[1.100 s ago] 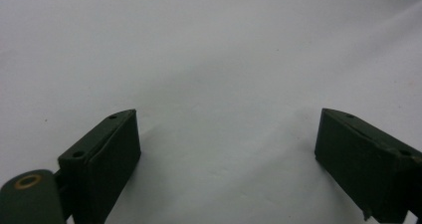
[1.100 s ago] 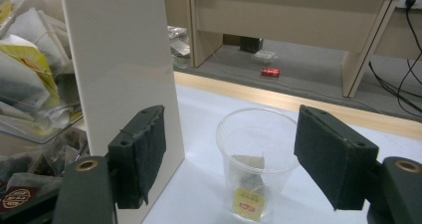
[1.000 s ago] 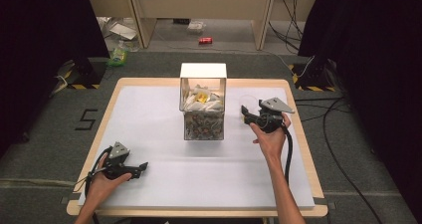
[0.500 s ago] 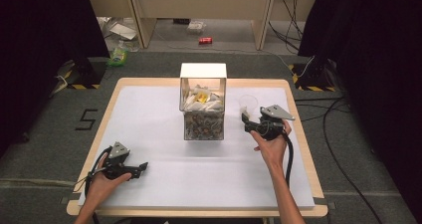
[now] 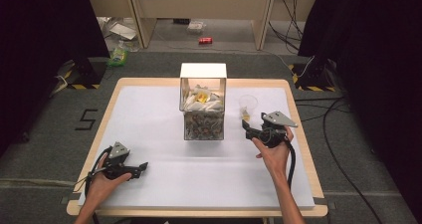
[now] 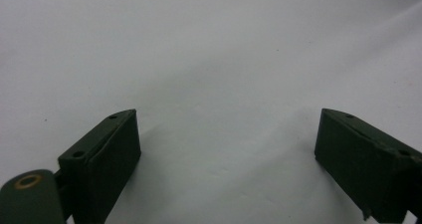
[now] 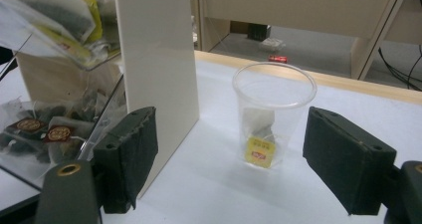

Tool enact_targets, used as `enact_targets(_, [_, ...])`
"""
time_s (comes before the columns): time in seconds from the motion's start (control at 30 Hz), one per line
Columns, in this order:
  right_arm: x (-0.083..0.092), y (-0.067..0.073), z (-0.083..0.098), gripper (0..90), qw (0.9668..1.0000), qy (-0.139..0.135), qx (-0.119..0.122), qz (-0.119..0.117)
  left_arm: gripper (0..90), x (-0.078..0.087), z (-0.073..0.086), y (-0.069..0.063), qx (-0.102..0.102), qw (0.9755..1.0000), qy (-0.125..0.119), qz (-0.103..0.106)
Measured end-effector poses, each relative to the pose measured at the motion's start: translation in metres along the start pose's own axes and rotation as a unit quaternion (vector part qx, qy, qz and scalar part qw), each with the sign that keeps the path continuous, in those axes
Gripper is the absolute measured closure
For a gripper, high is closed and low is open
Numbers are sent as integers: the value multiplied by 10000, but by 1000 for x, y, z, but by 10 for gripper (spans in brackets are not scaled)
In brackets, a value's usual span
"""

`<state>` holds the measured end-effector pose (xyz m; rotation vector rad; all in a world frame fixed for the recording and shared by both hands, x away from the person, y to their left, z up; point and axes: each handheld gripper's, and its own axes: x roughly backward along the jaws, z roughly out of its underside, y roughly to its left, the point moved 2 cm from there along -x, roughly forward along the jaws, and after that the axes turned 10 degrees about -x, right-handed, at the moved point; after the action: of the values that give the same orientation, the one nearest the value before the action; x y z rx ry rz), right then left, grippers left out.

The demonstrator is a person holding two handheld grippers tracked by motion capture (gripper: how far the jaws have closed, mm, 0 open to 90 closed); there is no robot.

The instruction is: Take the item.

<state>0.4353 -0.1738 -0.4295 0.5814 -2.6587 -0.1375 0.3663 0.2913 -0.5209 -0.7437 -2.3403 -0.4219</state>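
Table (image 5: pixel 149 114) carries a white sheet with a light wooden rim showing all round. Clear dispenser box (image 5: pixel 203 107) stands at the middle of the sheet, white-topped, with tea bags heaped inside it. Clear plastic cup (image 5: pixel 248 106) stands upright just beside the box, on its right as the high view shows it, apart from the box wall; a tea bag (image 7: pixel 260 143) with a yellow tag lies in its bottom. Right tool (image 5: pixel 253 131) sits near the cup, on the person's side of it. Its jaws have just been opening and stand wide, pads clear of the cup, nothing held. Left tool (image 5: pixel 141 168) rests on the sheet well apart from the box, toward the near left corner, jaws spread wide over bare white sheet, gripping nothing.

Beyond the box: grey carpet floor (image 5: pixel 164 62), pale wooden furniture, a red can (image 5: pixel 205 40) and scattered litter on the floor. Black curtains flank both sides; cables trail across the floor right of the box.
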Motion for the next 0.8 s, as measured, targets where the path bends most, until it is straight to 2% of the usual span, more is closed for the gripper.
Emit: enact_targets(0.8, [11,1,24,226,9998,202,34,-63,101,0,0,0,5,10000,-1,2])
